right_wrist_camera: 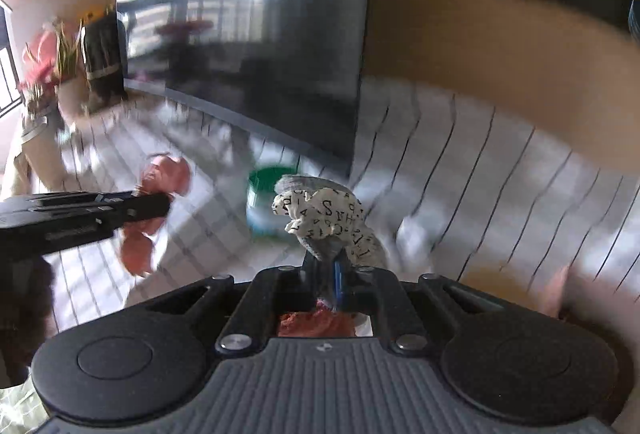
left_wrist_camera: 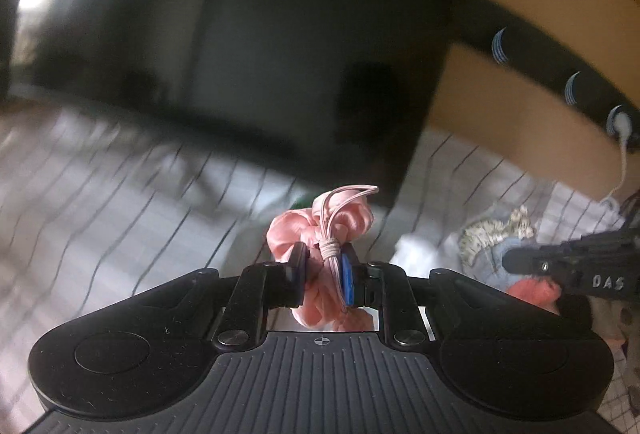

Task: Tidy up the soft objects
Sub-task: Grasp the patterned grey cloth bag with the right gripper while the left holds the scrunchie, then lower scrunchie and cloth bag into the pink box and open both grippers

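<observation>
**Both grippers carry a soft item above the checked cloth**

The pink scrunchie (left_wrist_camera: 320, 230), bound with a thin pink cord (left_wrist_camera: 334, 230), sits low and centre in the left wrist view, pinched between the two pads of the left gripper (left_wrist_camera: 325, 266), which is clamped on it. Part of the fabric bulges above the pads and part hangs below them. In the right wrist view the letter-print cloth (right_wrist_camera: 324, 212) sits centre frame, bunched above the right gripper (right_wrist_camera: 326, 270), whose jaws are closed tightly on its grey lower fold.

Below both lies a checked tablecloth (left_wrist_camera: 120, 194). A green bowl (right_wrist_camera: 272, 178) shows just behind the letter-print cloth in the right wrist view, and it looks like the likely drop spot, though that is only a guess. More soft items form a pile (left_wrist_camera: 500, 234) at the lower right of the left wrist view. A dark screen (right_wrist_camera: 256, 34) fills the upper middle.

The blur suggests fast travel. To do this step well, slow before release, hold each item squarely over its place, and open only once it hangs low, since loose fabric may snag on a pad.
</observation>
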Demonstrator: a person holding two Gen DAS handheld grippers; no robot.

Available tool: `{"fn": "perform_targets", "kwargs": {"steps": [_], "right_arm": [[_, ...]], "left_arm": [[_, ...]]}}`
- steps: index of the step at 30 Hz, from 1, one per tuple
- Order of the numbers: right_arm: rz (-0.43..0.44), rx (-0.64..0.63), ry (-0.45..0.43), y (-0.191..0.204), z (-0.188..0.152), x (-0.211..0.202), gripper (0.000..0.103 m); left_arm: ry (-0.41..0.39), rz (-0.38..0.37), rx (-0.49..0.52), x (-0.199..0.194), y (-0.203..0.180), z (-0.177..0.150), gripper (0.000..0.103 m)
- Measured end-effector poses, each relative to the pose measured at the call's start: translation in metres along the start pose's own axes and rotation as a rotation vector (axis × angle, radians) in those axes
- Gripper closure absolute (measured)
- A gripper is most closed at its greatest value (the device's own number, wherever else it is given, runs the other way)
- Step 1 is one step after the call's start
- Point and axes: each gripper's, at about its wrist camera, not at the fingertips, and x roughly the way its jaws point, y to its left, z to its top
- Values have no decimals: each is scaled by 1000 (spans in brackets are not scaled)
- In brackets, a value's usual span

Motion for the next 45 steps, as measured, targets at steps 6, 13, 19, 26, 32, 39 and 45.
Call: {"fn": "perform_targets", "kwargs": {"steps": [6,13,19,26,32,39,45], "right_arm": [[-93,-38,-155,-37,43,-47,96],[-255,-1,-238,-100,50,-97,96],[-382,98,-241,-157,26,-131,96],[-476,233,-160,-208,-15,-143,96],[-452,352,-73,-234,-51,-123,96],[-337,417,51,-239,-86,-81,95],[-236,504,132,-245,-102,-40,95]], "left_arm": [[-98,-94,93,13,-47,47,82],[-117,-205,159,44,-114,72,82],[-40,-387,207,75,-192,62,82],[91,-582,286,101,-286,22,82],[371,-628,163,156,-313,-22,76],[505,-426,247,192,-313,-75,76],[434,-420,393,179,-320,-81,76]]}}
